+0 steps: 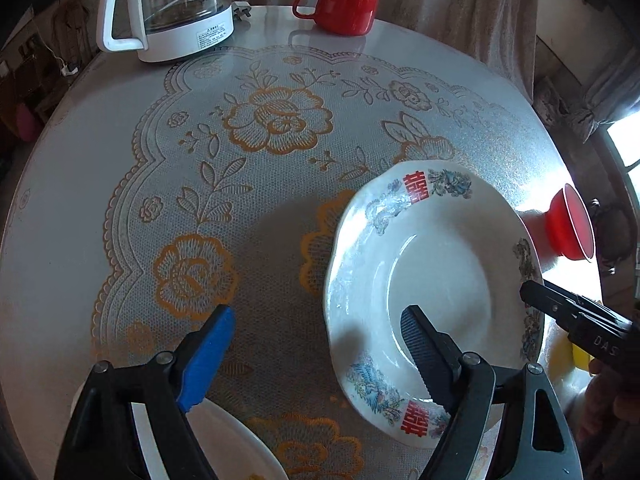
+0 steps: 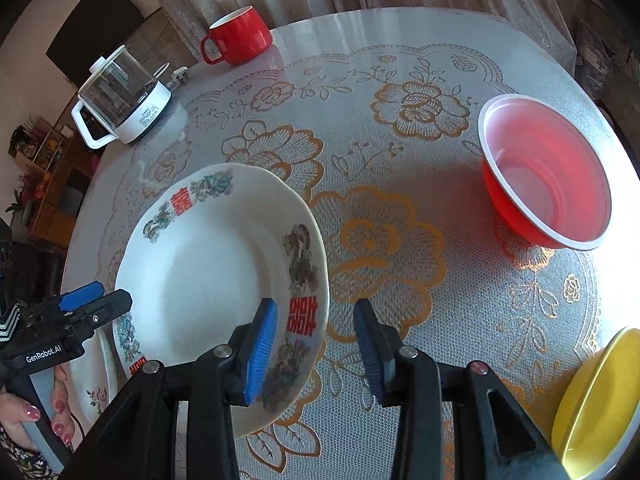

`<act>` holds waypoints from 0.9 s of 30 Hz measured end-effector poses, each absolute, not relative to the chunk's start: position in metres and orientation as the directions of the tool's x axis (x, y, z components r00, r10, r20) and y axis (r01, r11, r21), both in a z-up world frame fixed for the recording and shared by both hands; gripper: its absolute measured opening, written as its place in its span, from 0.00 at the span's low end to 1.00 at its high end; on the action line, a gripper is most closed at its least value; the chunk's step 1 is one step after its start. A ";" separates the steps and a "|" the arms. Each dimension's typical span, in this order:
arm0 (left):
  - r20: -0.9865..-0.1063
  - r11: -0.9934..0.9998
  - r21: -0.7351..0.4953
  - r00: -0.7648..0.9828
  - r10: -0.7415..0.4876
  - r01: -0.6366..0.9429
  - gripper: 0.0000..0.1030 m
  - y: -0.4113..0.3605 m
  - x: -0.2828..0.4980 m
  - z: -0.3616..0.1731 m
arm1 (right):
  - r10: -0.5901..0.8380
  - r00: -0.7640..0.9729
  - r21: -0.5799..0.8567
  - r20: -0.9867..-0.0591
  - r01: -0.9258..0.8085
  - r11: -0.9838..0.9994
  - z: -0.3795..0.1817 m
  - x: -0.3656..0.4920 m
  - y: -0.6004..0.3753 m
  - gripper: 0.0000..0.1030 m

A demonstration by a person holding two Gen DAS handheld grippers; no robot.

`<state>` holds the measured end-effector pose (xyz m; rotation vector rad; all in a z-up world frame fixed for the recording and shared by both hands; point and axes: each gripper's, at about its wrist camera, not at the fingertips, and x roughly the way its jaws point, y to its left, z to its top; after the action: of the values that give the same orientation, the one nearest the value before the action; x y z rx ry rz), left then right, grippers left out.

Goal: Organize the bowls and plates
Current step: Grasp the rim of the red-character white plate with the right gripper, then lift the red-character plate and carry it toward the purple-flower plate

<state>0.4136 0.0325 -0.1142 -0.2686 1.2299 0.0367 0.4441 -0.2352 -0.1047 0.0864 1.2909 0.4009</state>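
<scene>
A white deep plate with red characters and floral rim (image 1: 436,280) (image 2: 216,276) rests on the round table. My left gripper (image 1: 320,344) is open; its black finger lies over the plate's inside, its blue finger over the cloth. It shows in the right wrist view (image 2: 94,298) at the plate's left rim. My right gripper (image 2: 316,344) is open, astride the plate's right rim: blue finger inside, dark finger outside. It shows in the left wrist view (image 1: 536,296). A second white plate (image 1: 236,440) (image 2: 94,384) lies near the left gripper.
A red bowl (image 2: 548,176) (image 1: 570,228) sits right of the plate and a yellow bowl (image 2: 596,404) at the near right edge. A red mug (image 1: 340,6) (image 2: 238,36) and glass kettle (image 1: 176,12) (image 2: 120,100) stand at the far side.
</scene>
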 end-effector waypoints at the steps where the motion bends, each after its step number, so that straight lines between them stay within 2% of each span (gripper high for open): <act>1: -0.935 0.969 -0.186 0.332 -0.123 -0.165 0.80 0.032 0.416 -0.116 | 0.338 0.213 0.286 -0.917 -0.240 0.928 -0.107 0.447 -0.234 0.39; 7: -0.941 0.982 -0.156 0.319 -0.114 -0.110 0.74 0.024 0.427 -0.127 | 0.358 0.204 0.304 -0.911 -0.253 0.919 -0.114 0.454 -0.228 0.36; 12: -0.938 0.982 -0.163 0.323 -0.124 -0.096 0.61 0.022 0.434 -0.131 | 0.379 0.191 0.325 -0.906 -0.260 0.909 -0.121 0.459 -0.219 0.27; 15: -0.937 0.984 -0.159 0.326 -0.125 -0.077 0.53 0.017 0.438 -0.132 | 0.385 0.194 0.330 -0.902 -0.265 0.906 -0.123 0.460 -0.217 0.27; 19: -0.934 0.985 -0.170 0.326 -0.147 -0.042 0.39 0.004 0.447 -0.135 | 0.400 0.193 0.340 -0.896 -0.283 0.897 -0.124 0.458 -0.219 0.27; 27: -0.926 0.986 -0.162 0.348 -0.142 -0.029 0.38 -0.002 0.448 -0.137 | 0.397 0.184 0.335 -0.899 -0.293 0.895 -0.124 0.458 -0.218 0.27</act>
<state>0.4479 -0.0023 -0.1366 -0.1600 1.2142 -0.0737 0.4584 -0.2184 -0.1238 0.0944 1.2977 0.4876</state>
